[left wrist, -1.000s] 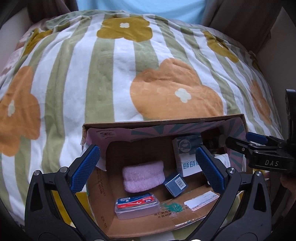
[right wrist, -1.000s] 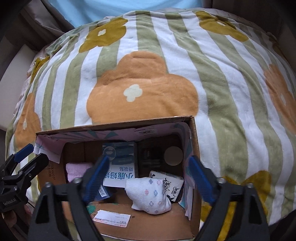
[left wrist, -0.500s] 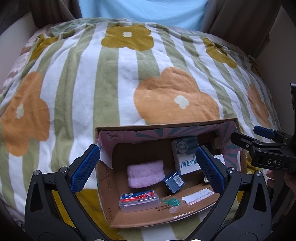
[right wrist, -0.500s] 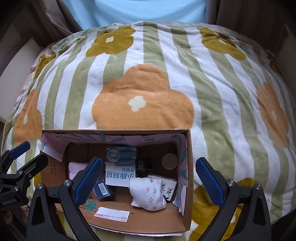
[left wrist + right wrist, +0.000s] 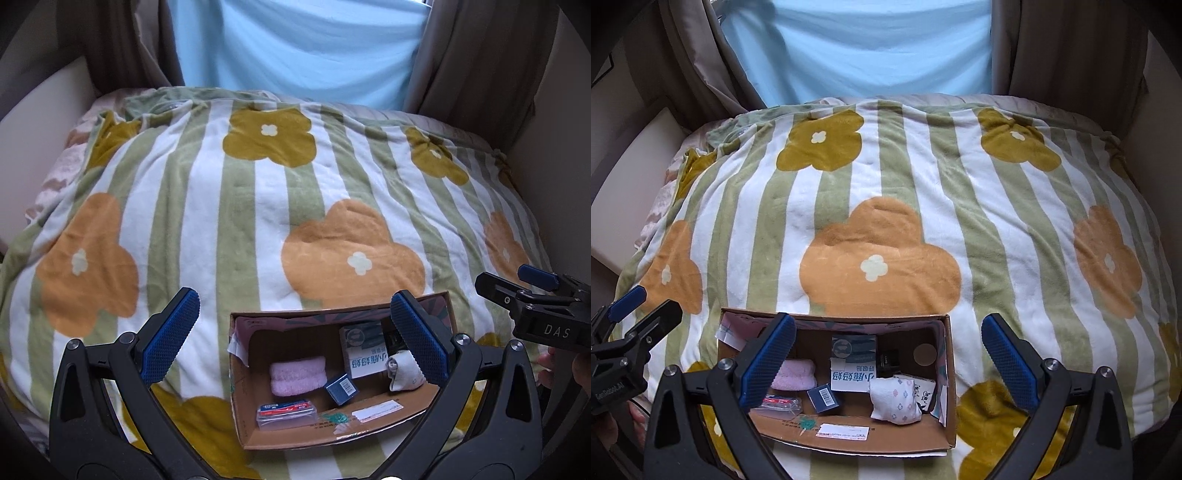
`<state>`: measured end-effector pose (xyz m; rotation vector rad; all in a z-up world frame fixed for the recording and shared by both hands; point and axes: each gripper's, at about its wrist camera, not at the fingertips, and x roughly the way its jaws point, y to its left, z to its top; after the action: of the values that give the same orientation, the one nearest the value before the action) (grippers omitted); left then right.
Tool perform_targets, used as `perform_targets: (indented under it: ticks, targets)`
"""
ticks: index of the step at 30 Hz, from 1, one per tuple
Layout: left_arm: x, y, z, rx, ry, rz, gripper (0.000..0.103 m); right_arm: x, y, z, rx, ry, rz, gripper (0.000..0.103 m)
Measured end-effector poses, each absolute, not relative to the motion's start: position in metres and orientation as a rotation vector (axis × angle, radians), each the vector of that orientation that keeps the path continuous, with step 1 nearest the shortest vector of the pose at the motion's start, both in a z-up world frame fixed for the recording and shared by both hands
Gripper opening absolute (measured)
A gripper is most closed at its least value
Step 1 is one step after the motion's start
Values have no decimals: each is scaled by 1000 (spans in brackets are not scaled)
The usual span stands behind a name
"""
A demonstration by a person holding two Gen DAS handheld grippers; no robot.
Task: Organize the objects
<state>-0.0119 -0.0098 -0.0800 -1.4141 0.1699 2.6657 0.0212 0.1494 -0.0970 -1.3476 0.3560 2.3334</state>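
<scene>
- My left gripper [image 5: 295, 339] is held above the near edge of the bed with its jaws wide apart, and nothing is between them.
- My right gripper [image 5: 888, 349] is the same: jaws spread, nothing held. I judge both are raised and empty because no grasp is in progress now.
- The cardboard box [image 5: 945, 373] lies open on the flowered blanket [image 5: 886, 184], close to me, so both grippers can reach into it from above.
- Inside, a pink folded towel [image 5: 297, 376] lies at the left part of the floor, flat, probably so it takes little height.
- A clear case with a red and blue label [image 5: 286, 412] lies near the front left corner, just beside the towel.
- A small dark blue carton [image 5: 341, 387] sits tilted in the middle, between the towel and a white and teal box with printed characters [image 5: 854, 363] that leans on the back wall.
- A white sock bundle with small flowers [image 5: 895, 400] rests at the right, partly over a black and white printed pack [image 5: 925, 393].
- At the back right there is a dark object and a round pale disc [image 5: 925, 353]; I cannot tell what they are.
- I see no loose thing on the blanket, so I judge the collecting is almost finished; perhaps only the tilted carton needs to be straightened.
</scene>
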Motion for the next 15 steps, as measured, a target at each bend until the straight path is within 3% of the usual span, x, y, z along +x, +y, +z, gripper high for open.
perform_targets:
  ticks: [15]
  targets:
    - [-15, -14, -83, -1412, 169, 2673, 103, 19, 155, -96, -1338, 348, 2335, 101]
